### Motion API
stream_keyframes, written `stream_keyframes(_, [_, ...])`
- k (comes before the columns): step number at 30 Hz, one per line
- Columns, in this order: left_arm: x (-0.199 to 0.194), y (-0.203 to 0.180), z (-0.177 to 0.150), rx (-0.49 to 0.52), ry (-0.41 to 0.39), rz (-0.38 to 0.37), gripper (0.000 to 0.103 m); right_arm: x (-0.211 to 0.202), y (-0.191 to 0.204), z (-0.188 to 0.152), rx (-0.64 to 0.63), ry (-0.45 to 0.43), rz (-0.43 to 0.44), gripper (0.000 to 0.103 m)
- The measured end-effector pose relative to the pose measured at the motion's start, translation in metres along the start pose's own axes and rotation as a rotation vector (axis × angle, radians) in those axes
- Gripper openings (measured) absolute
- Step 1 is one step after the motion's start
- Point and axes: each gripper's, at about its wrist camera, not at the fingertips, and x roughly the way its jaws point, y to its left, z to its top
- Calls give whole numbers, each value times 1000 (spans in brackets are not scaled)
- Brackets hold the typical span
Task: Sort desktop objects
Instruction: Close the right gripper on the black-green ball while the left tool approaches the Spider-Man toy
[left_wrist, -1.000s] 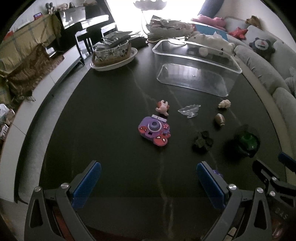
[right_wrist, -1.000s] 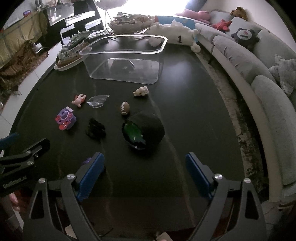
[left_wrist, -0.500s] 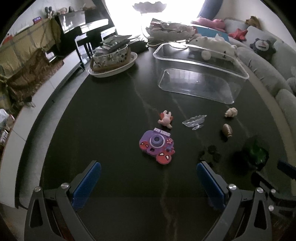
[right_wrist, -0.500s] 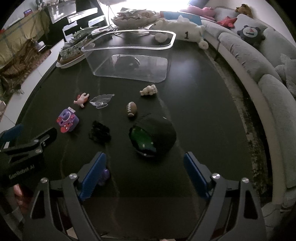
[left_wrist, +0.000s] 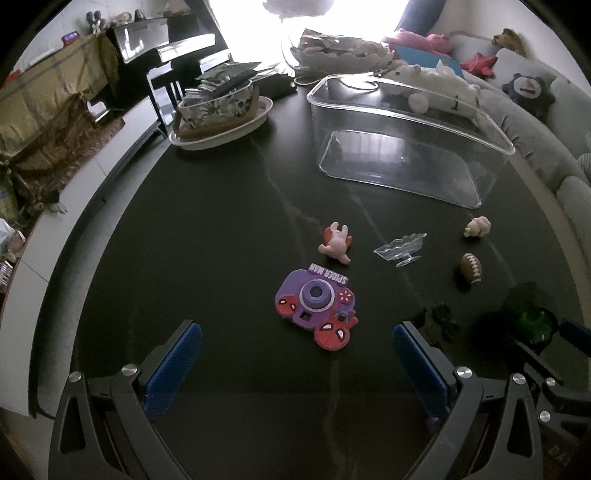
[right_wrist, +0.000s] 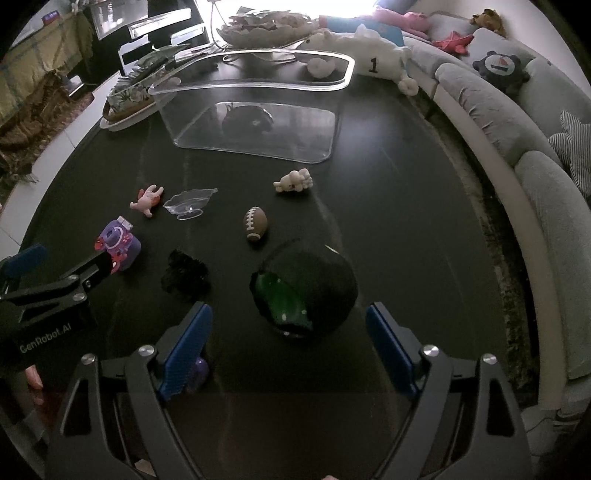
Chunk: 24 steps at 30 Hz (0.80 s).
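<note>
A purple Spider-Man toy camera (left_wrist: 317, 303) lies on the dark table, just ahead of my open, empty left gripper (left_wrist: 295, 354). A pink figure (left_wrist: 336, 243), a clear plastic dish (left_wrist: 400, 247), a toy football (left_wrist: 471, 267), a cream figure (left_wrist: 477, 226) and a small black object (left_wrist: 441, 319) lie around it. My right gripper (right_wrist: 290, 339) is open and empty, just before a dark round toy with a green face (right_wrist: 304, 291). The football (right_wrist: 255, 222), black object (right_wrist: 184, 275) and camera (right_wrist: 118, 245) lie beyond. A small purple object (right_wrist: 197, 373) sits by the right gripper's left finger.
A large clear plastic bin (left_wrist: 402, 136) stands at the back of the table, also in the right wrist view (right_wrist: 255, 110). A patterned basket on a white plate (left_wrist: 221, 110) stands at the back left. A grey sofa (right_wrist: 517, 147) curves along the right. The left gripper's body (right_wrist: 48, 291) shows at the left.
Both grippers have moved forward over the table. The camera now sits closer to my left gripper, and the dark green toy closer to my right gripper. Both jaws stay open.
</note>
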Motion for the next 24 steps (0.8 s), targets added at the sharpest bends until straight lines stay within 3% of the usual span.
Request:
stream_keyframes(14, [19, -4, 7, 17, 11, 5, 102, 19, -5, 4, 9, 34, -16, 83])
stream_keyframes(18, [21, -5, 7, 19, 4, 7, 102, 23, -4, 4, 9, 47, -20, 77])
stream_keyframes(24, [23, -8, 6, 13, -6, 4, 102, 27, -6, 0, 11, 62, -18, 75])
